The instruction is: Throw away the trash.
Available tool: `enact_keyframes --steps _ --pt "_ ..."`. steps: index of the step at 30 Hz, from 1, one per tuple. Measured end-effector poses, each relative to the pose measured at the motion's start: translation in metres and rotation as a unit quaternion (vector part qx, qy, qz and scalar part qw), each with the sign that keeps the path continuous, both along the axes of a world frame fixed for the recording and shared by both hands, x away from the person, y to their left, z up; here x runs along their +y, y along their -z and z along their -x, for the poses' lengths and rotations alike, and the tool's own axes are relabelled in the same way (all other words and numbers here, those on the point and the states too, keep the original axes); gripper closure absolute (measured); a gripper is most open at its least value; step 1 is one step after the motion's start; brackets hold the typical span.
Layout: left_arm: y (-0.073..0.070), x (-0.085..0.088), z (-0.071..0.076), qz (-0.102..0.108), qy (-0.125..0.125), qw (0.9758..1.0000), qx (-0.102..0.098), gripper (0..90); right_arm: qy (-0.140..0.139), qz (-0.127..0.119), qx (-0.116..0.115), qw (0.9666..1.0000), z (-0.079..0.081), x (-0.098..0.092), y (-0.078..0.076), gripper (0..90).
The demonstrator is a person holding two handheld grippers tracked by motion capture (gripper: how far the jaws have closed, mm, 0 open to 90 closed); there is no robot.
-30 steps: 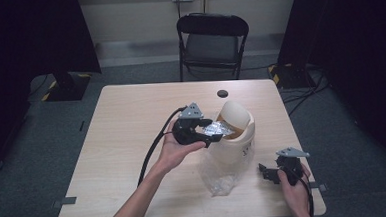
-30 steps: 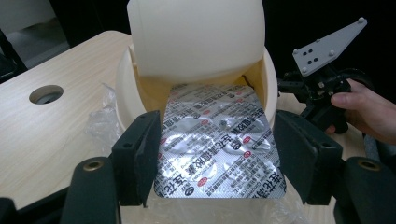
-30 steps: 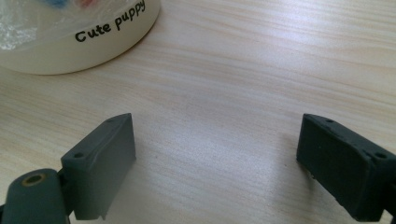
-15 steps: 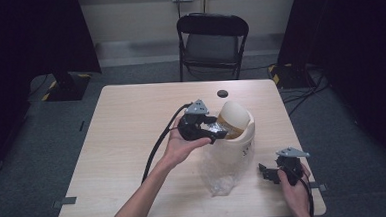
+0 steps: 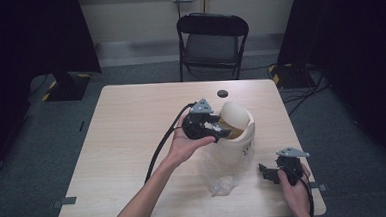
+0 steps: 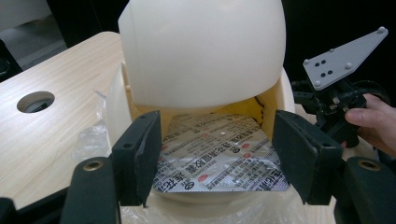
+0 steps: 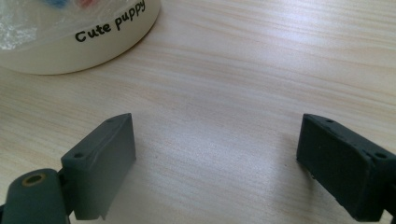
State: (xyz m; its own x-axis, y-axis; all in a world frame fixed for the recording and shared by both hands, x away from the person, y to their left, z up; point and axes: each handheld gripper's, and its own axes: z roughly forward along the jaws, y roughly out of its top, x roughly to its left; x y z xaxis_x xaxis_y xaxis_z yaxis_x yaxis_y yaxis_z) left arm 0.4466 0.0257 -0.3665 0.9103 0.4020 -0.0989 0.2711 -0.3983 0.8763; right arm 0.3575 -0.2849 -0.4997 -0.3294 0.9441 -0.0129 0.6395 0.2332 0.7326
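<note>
Your left gripper (image 6: 219,154) pinches a foil blister pack (image 6: 219,161) by its edges, holding it in the mouth of the cream bin (image 5: 235,131) near the table's (image 5: 122,142) right edge; release is left. Your right gripper (image 7: 217,163) rests wide open, holding nothing, at the near right corner.

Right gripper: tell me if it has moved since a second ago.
No. The right gripper sits at the same spot by the table's near right corner, beside the cream bin.
</note>
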Motion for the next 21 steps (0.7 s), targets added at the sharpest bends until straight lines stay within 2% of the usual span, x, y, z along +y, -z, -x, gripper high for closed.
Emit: enact_keyframes --steps 14,21 --pt "0.006 -0.012 -0.001 -0.014 0.001 0.9999 -0.002 33.8 0.0 0.0 0.0 1.0 0.0 0.0 0.0 10.9" --pt "0.008 -0.013 -0.002 -0.011 0.008 0.9999 0.003 30.0 0.0 0.0 0.0 1.0 0.0 0.0 0.0 10.9"
